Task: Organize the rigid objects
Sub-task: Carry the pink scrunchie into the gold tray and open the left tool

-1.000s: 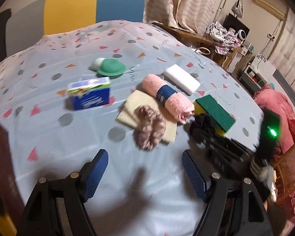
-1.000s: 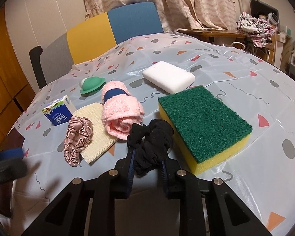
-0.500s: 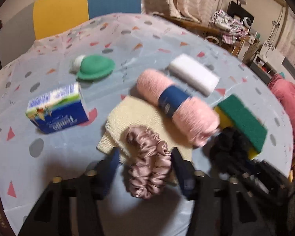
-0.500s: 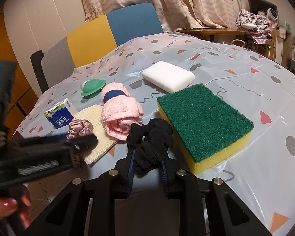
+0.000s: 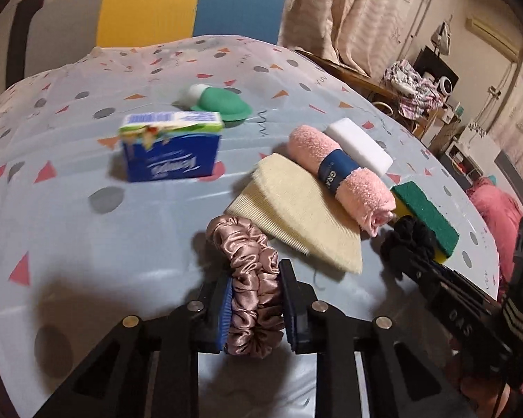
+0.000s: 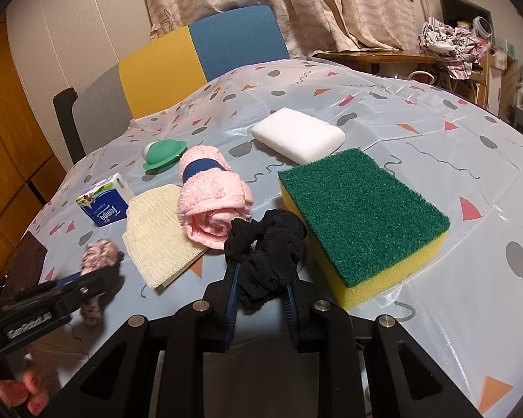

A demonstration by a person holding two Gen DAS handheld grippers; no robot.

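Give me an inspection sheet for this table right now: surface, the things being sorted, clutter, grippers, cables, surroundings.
Surface: table under a pale plastic cover with triangles and dots.
Job's things: pink scrunchie and black scrunchie, each in a gripper; green-and-yellow sponge, white sponge, rolled pink towel, beige cloth, tissue pack, green cap-shaped item.
Clutter: nothing seen beyond these.
Grippers: left gripper has just been closing, pads now on the pink scrunchie; right gripper shut on the black scrunchie.
Cables: nothing seen on the table.
Surroundings: yellow, blue and grey chair, curtains, crowded shelves.
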